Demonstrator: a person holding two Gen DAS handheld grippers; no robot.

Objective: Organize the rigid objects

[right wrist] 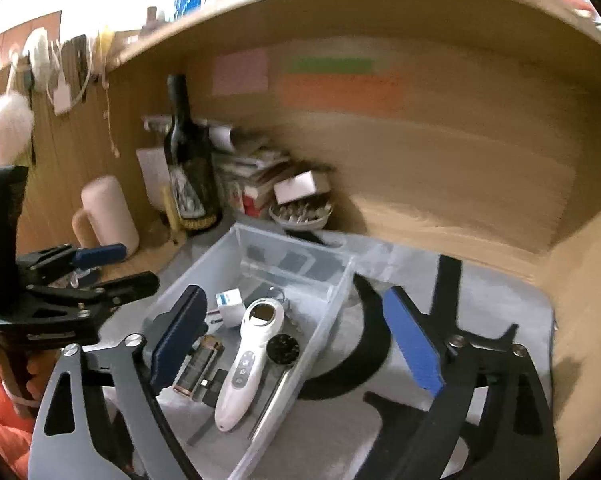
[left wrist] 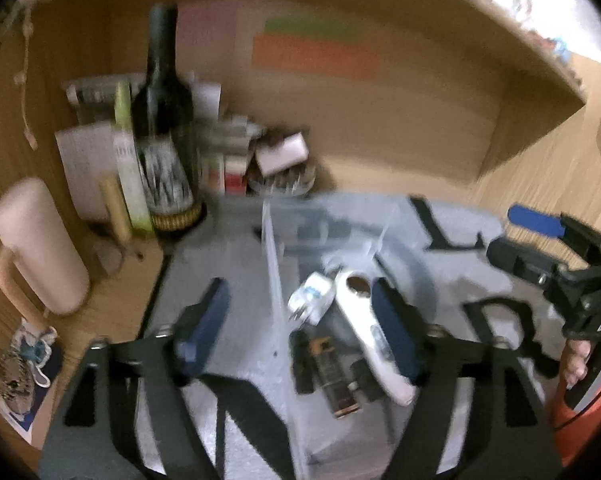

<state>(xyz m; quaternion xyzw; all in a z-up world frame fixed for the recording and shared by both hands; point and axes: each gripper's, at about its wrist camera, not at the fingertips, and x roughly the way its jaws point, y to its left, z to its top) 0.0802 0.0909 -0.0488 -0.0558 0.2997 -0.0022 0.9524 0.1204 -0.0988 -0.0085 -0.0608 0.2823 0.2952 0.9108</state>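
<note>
Hovering over bin point(right wrist: 332, 304), both tools wide.

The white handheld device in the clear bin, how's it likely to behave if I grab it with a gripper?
The white handheld device looks like rigid moulded plastic, so it should probably stay stiff. Its glossy, rounded, tapering body may slip between flat pads. It lies partly over other items in the clear bin, so it might rock or slide when nudged.

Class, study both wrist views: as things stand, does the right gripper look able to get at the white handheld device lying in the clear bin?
Probably yes. The right gripper is open above the clear bin, which has no lid, and the white handheld device lies on top, uncovered. The dark round item touching its side could crowd one finger.
</note>
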